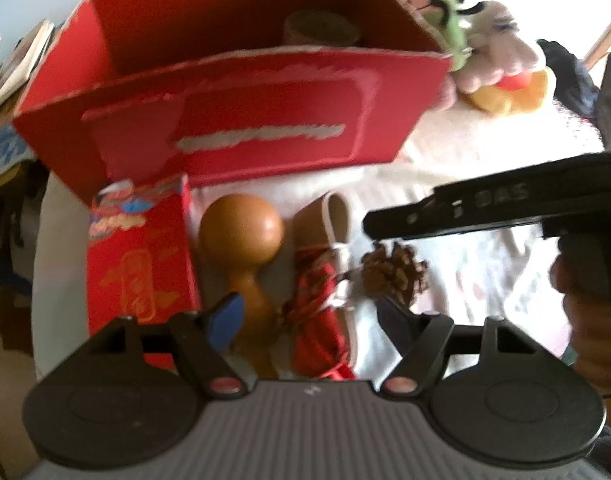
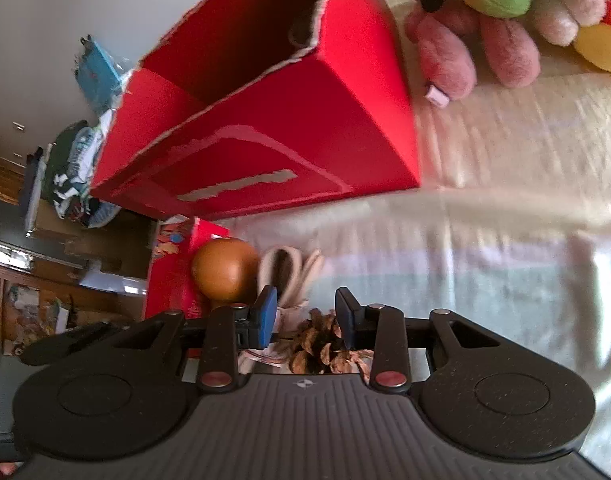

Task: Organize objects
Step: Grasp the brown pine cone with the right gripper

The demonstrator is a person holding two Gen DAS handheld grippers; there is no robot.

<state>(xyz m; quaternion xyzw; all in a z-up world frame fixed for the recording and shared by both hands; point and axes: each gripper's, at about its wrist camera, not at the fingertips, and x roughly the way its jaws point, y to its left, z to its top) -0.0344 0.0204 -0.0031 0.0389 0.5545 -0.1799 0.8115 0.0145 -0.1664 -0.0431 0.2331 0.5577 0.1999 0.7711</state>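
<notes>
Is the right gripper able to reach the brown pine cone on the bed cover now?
Probably yes: the right gripper is open, the brown pine cone lies between its fingers, and nothing covers it.

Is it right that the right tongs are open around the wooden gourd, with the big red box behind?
Not quite. In the right wrist view the right tongs are open around the pine cone, not the wooden gourd, which lies further left. The big red box is indeed behind.
</notes>
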